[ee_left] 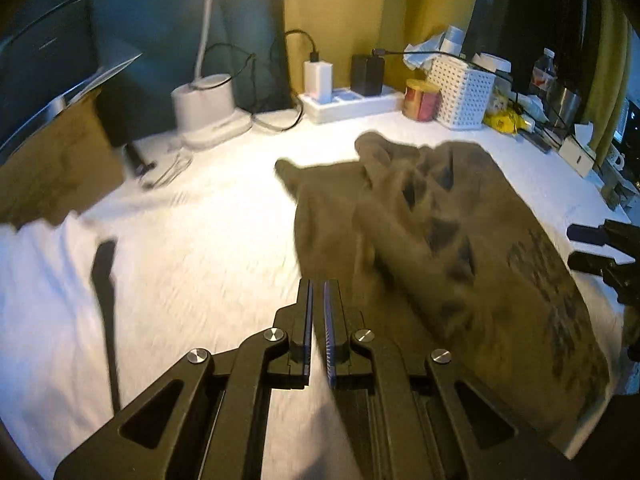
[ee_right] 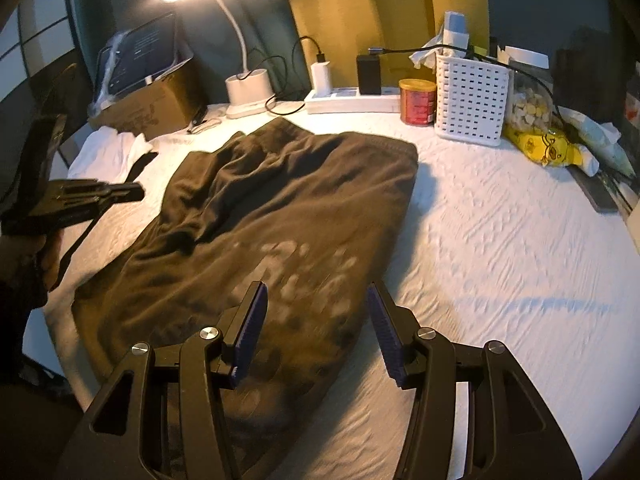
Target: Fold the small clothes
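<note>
A dark olive-brown garment with a pale print lies crumpled on the white cloth-covered table. My left gripper is shut and empty, just left of the garment's near edge. In the right wrist view the garment spreads across the middle. My right gripper is open and empty, hovering over its near right edge by the print. The left gripper shows at the left of that view, and the right gripper at the right edge of the left wrist view.
Along the back stand a cardboard box, a white lamp base, a power strip with chargers, a red can, a white perforated basket and a yellow packet. A dark strap lies at left.
</note>
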Tool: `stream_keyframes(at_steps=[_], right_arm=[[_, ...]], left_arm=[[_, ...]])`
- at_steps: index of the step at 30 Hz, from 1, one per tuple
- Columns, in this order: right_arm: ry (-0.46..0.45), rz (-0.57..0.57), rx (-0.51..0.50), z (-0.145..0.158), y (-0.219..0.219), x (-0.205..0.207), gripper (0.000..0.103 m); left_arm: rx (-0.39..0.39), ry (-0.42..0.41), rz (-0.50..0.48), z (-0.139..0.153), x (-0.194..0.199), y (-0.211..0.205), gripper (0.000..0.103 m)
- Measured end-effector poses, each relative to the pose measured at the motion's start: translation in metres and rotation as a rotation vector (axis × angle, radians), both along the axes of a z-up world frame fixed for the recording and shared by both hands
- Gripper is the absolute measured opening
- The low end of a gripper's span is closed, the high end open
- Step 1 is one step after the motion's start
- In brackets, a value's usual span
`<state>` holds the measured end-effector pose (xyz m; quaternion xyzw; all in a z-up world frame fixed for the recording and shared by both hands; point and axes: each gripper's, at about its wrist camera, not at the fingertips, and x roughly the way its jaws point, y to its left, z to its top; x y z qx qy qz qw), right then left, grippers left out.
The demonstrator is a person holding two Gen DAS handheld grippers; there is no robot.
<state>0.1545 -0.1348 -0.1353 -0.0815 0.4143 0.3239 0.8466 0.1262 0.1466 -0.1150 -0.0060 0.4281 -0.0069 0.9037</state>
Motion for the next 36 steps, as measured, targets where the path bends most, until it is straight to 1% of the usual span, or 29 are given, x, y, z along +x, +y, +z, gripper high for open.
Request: stream_keyframes(at_steps=[2, 5, 8, 9, 10, 11, 12, 13, 14, 19, 21, 22, 23, 24, 25, 26, 28, 29, 31, 34, 36], right_arm=[[-0.001, -0.005, -0.003, 0.000, 0.001, 0.010, 0.055], [0.004, -0.015, -0.003, -0.001, 0.001, 0.023, 0.055], [0.010, -0.030, -0.002, -0.003, 0.000, 0.036, 0.055], [0.014, -0.036, -0.001, -0.003, 0.000, 0.039, 0.055], [0.017, -0.043, -0.002, -0.004, -0.001, 0.044, 0.055], [0.018, -0.046, -0.003, -0.005, -0.001, 0.047, 0.055], [0.019, -0.048, -0.003, -0.005, -0.001, 0.050, 0.055], [0.021, -0.051, -0.003, -0.006, -0.002, 0.053, 0.055], [0.024, -0.054, -0.003, -0.007, -0.003, 0.056, 0.055], [0.038, -0.068, -0.004, -0.015, -0.005, 0.067, 0.055], [0.043, -0.072, -0.003, -0.018, -0.005, 0.070, 0.055], [0.045, -0.073, -0.003, -0.019, -0.005, 0.071, 0.055], [0.049, -0.076, -0.005, -0.020, -0.005, 0.072, 0.055], [0.051, -0.077, -0.003, -0.021, -0.005, 0.072, 0.055], [0.053, -0.078, -0.003, -0.022, -0.005, 0.073, 0.055], [0.056, -0.078, -0.002, -0.023, -0.005, 0.073, 0.055], [0.059, -0.078, 0.000, -0.024, -0.005, 0.074, 0.055], [0.060, -0.078, 0.001, -0.024, -0.005, 0.074, 0.055], [0.060, -0.079, 0.001, -0.024, -0.004, 0.075, 0.055], [0.055, -0.078, 0.003, -0.023, -0.002, 0.076, 0.055], [0.053, -0.076, 0.006, -0.022, 0.000, 0.078, 0.055]], left_arm=[[0.000, -0.011, -0.014, -0.002, 0.014, -0.001, 0.005], [0.002, -0.007, -0.032, -0.007, 0.037, -0.004, 0.005], [-0.014, 0.001, -0.047, -0.012, 0.056, -0.008, 0.006], [-0.025, 0.001, -0.054, -0.013, 0.061, -0.010, 0.012], [-0.036, 0.002, -0.062, -0.014, 0.066, -0.012, 0.036], [-0.045, -0.001, -0.066, -0.013, 0.069, -0.014, 0.051], [-0.059, -0.006, -0.070, -0.013, 0.071, -0.016, 0.072], [-0.079, -0.011, -0.076, -0.013, 0.073, -0.017, 0.075], [-0.092, -0.007, -0.085, -0.014, 0.075, -0.018, 0.075], [-0.086, 0.008, -0.159, -0.022, 0.080, -0.034, 0.075], [-0.065, 0.001, -0.188, -0.023, 0.080, -0.040, 0.074], [-0.062, 0.000, -0.196, -0.023, 0.080, -0.041, 0.072], [-0.070, 0.006, -0.204, -0.024, 0.082, -0.042, 0.067], [-0.081, 0.015, -0.209, -0.025, 0.084, -0.042, 0.051], [-0.094, 0.030, -0.216, -0.027, 0.086, -0.042, 0.038], [-0.098, 0.038, -0.227, -0.028, 0.087, -0.043, 0.033], [-0.088, 0.037, -0.253, -0.027, 0.085, -0.049, 0.005], [-0.081, 0.033, -0.254, -0.027, 0.084, -0.050, 0.001], [-0.057, 0.006, -0.224, -0.023, 0.081, -0.047, 0.001], [-0.002, -0.062, -0.131, -0.011, 0.073, -0.031, 0.001], [0.061, -0.100, -0.063, -0.005, 0.065, -0.018, 0.001]])
